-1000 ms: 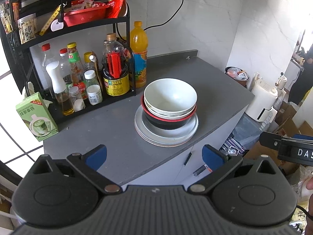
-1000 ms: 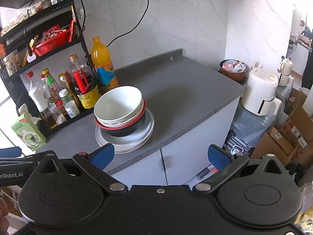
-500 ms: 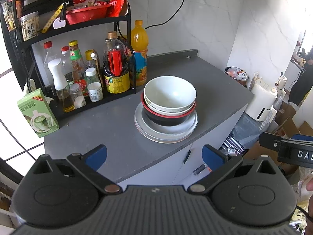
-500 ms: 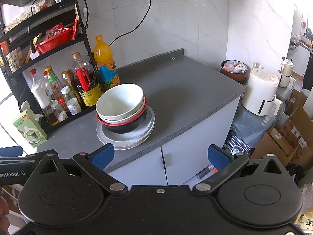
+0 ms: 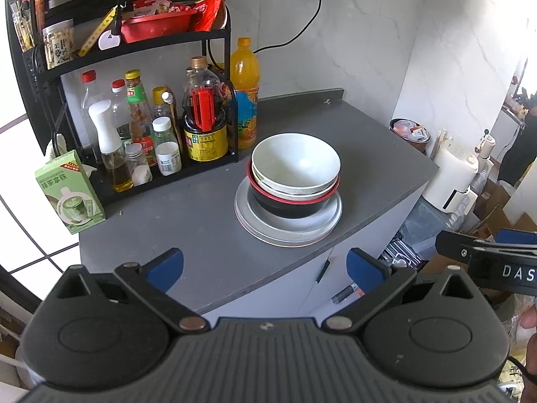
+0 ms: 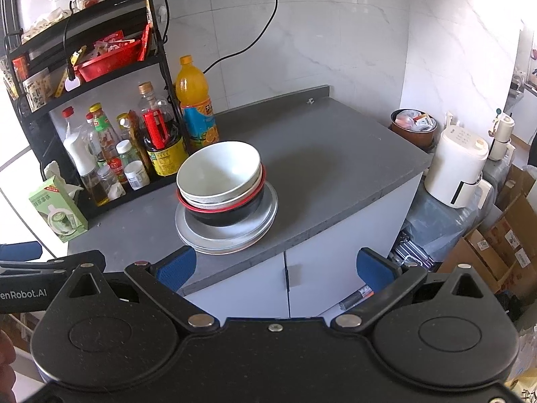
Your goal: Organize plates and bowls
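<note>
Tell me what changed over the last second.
Both open grippers, left and right, drew back slightly from the grey countertop; neither gripped or released anything. The white bowl, nested in the red-rimmed black bowl on the stacked silver plates, stayed put.

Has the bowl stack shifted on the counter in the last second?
No. The bowl stack sits as before beside the orange juice bottle on the counter; only the camera shifted slightly.

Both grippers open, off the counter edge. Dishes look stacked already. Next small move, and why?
Probably ease both back and stop. The white bowl sits nested in the red-rimmed black bowl, which rests on the plates on the counter. Left gripper and right gripper are open and hold nothing.
</note>
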### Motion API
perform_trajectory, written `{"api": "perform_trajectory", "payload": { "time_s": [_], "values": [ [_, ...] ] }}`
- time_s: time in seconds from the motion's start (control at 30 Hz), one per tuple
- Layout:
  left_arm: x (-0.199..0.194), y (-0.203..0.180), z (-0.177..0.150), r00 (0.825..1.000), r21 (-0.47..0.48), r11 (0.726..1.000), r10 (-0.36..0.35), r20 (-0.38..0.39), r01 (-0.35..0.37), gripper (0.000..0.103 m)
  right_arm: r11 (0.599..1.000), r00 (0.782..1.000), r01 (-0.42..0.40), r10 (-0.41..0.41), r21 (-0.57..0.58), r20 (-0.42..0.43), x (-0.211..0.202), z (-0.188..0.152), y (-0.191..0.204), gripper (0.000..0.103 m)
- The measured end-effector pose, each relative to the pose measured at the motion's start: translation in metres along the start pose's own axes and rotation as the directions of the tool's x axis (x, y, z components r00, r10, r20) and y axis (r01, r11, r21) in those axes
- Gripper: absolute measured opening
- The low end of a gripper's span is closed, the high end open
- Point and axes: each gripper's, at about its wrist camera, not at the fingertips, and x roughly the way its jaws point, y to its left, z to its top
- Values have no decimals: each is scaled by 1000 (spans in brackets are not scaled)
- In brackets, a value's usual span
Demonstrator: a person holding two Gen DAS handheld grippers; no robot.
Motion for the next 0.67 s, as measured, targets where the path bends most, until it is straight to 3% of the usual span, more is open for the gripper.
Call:
{"api": "perform_trajectory", "payload": {
  "time_s": [0.67],
  "values": [
    [12, 0, 12, 1000, -18, 999, 26, -10, -27, 102, 1000, 1000, -8, 8, 4, -4, 12, 8, -7, 103]
  ]
}}
